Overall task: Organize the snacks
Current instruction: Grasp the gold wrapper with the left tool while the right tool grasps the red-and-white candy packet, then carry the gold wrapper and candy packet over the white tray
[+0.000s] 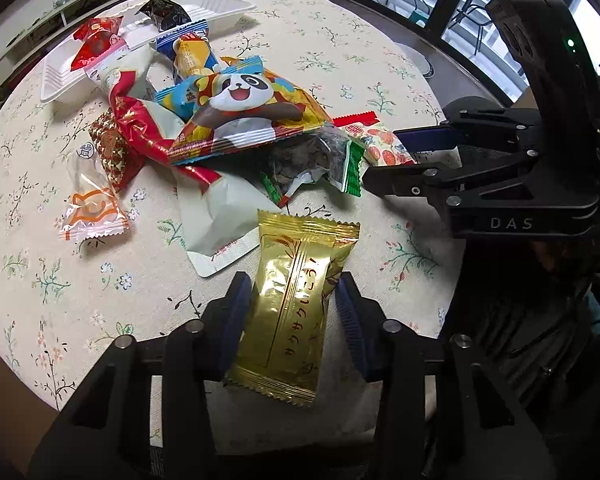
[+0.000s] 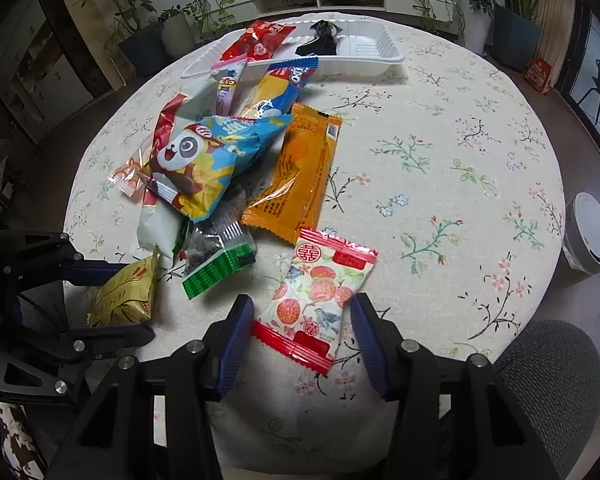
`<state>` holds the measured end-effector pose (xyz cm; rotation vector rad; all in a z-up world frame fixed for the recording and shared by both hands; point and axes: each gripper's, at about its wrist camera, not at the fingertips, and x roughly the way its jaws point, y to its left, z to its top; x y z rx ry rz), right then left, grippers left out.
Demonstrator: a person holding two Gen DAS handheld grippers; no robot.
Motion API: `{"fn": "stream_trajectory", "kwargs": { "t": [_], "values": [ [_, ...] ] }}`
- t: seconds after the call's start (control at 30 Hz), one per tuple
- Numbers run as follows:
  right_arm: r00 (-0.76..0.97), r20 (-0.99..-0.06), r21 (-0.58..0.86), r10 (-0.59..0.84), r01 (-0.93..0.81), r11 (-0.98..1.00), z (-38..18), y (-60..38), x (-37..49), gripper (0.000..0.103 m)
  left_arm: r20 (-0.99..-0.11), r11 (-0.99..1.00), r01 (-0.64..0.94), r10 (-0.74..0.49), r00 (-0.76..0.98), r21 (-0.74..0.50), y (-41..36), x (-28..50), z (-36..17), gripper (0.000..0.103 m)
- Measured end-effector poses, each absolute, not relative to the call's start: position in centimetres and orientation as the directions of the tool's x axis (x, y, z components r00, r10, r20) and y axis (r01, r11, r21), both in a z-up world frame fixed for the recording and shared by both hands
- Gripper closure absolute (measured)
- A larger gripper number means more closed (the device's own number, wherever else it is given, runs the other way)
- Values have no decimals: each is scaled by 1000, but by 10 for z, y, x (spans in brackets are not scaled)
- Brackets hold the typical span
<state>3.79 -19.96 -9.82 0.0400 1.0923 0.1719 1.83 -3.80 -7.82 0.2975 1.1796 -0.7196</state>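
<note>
A heap of snack packets lies on a round table with a floral cloth (image 1: 380,64). My left gripper (image 1: 292,300) is open, its fingers on either side of a gold packet (image 1: 296,296). My right gripper (image 2: 300,316) is open around a strawberry-print packet (image 2: 320,296) with red ends. The left gripper (image 2: 136,300) also shows in the right wrist view, and the right gripper (image 1: 380,156) in the left wrist view. A panda bag (image 1: 244,116) tops the heap. A white tray (image 2: 360,48) at the far edge holds a red packet (image 2: 260,40) and a black packet (image 2: 320,40).
An orange packet (image 2: 300,176) and a clear green-edged packet (image 2: 220,256) lie near the strawberry packet. A clear orange-print packet (image 1: 92,208) lies at the left. A grey chair (image 2: 556,372) stands at the table's near right. Plants and a low shelf stand behind.
</note>
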Motion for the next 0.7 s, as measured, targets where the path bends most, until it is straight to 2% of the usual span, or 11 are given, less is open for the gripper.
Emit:
{"fn": "stream_trajectory", "kwargs": {
  "t": [0.07, 0.3, 0.7],
  "values": [
    [445, -882, 110, 154, -122, 986, -98, -201, 39, 55, -912, 751, 641, -360, 195, -160, -39, 20, -78, 66],
    [438, -882, 127, 176, -138, 982, -98, -204, 40, 57, -907, 771, 610, -371, 198, -183, -37, 21, -77, 72],
    [457, -866, 166, 203, -120, 979, -92, -219, 33, 61, -885, 805, 551, -402, 237, -218, -21, 15, -71, 74]
  ]
}}
